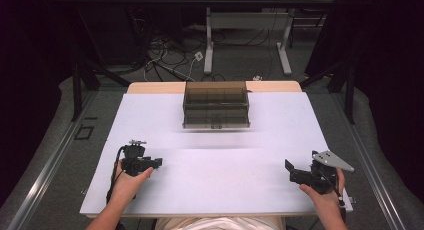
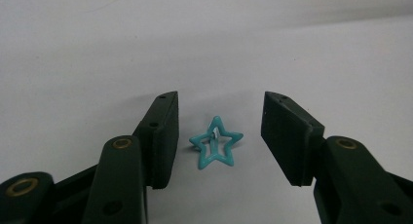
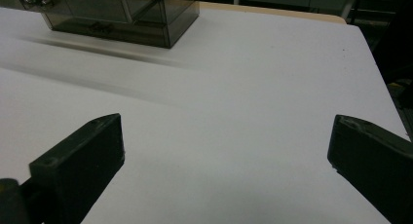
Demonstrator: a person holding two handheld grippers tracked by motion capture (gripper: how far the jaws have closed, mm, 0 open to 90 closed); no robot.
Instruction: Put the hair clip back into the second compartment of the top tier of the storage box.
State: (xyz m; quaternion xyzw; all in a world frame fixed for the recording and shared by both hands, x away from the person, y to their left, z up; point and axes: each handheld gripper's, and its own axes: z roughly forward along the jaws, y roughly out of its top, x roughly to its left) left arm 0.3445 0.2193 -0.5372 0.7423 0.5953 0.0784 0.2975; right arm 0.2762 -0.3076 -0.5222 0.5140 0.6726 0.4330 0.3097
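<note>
A small teal star-shaped hair clip is seen lying flat on the white counter between the parted jaws of the left gripper, untouched, one point aimed away from them. The right gripper is held with jaws wide apart, a smoky transparent plastic drawer box well beyond them.

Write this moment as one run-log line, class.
left gripper: open, jaws either side of star clip | right gripper: open, nothing between jaws | drawer box: far end of table

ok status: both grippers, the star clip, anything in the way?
Left gripper open, jaws either side of teal star clip, not touching. Right gripper open, holding nothing. Drawer box at the far edge, nothing blocking.
</note>
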